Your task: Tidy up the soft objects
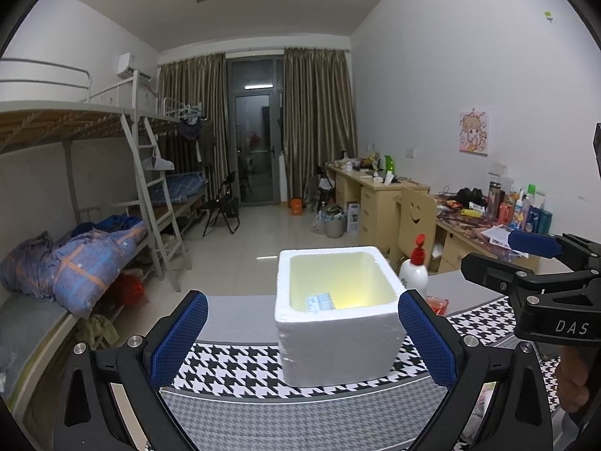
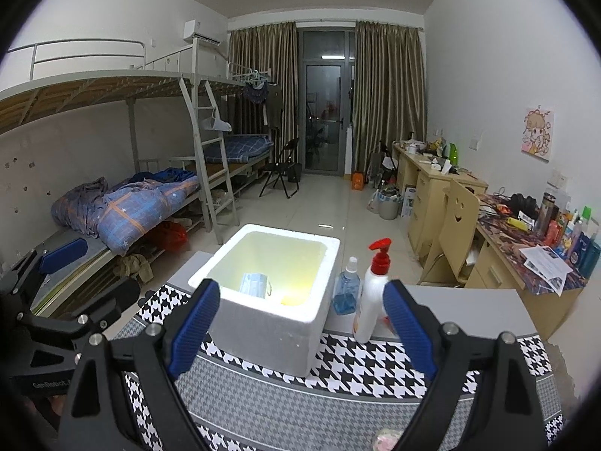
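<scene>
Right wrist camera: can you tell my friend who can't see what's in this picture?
An open right gripper hangs over a houndstooth cloth, facing a white foam box with a blue face mask inside. A white pump bottle and a blue bottle stand beside the box, and a dorm room with bunk beds lies behind.

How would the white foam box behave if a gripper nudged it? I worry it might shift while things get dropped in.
The foam box looks like light polystyrene, nearly empty but for a mask pack, so it would probably slide easily on the houndstooth cloth. Its wide, squat shape suggests sliding, not tipping. Thick walls look stiff, though pinching may dent them.
</scene>
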`<action>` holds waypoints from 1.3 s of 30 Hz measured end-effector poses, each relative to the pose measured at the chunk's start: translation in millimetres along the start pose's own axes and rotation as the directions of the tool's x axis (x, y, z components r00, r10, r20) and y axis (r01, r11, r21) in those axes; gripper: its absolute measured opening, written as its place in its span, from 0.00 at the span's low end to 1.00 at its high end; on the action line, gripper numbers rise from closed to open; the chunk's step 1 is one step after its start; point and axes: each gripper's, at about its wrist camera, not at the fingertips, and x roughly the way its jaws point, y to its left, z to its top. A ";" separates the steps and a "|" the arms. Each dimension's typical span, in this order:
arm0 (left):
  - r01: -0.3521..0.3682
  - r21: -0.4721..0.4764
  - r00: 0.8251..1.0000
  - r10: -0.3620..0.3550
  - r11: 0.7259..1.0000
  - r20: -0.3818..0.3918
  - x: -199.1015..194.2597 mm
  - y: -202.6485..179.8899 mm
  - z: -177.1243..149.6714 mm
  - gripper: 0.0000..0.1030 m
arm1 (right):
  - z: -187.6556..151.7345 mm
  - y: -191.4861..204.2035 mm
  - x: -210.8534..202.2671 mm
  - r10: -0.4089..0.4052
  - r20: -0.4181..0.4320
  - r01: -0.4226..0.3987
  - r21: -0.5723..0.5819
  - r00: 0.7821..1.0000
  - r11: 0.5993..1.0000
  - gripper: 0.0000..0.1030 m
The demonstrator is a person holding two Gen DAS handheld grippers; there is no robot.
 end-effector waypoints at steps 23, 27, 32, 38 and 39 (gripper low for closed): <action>0.078 0.006 0.996 -0.078 0.997 0.046 -41.7 -34.6 -27.3 0.99 | -41.0 -10.9 -54.8 -0.006 0.046 0.005 0.020 0.999 1.000 0.89; 0.087 0.016 0.995 -0.087 0.996 0.055 -45.0 -42.8 -35.2 0.99 | -53.8 -15.0 -57.7 -0.024 0.045 0.022 0.033 0.999 0.999 0.89; 0.103 0.013 0.993 -0.103 0.995 0.060 -47.1 -48.9 -43.1 0.99 | -65.7 -22.2 -63.6 -0.041 0.054 0.039 0.042 0.998 0.998 0.89; 0.096 0.011 0.991 -0.096 0.995 0.090 -52.7 -54.8 -55.8 0.99 | -83.5 -29.3 -70.0 -0.069 0.069 0.065 0.051 0.995 0.997 0.89; 0.091 0.014 0.991 -0.092 0.996 0.093 -53.5 -56.2 -58.7 0.99 | -86.5 -30.4 -71.2 -0.072 0.070 0.068 0.056 0.995 0.996 0.89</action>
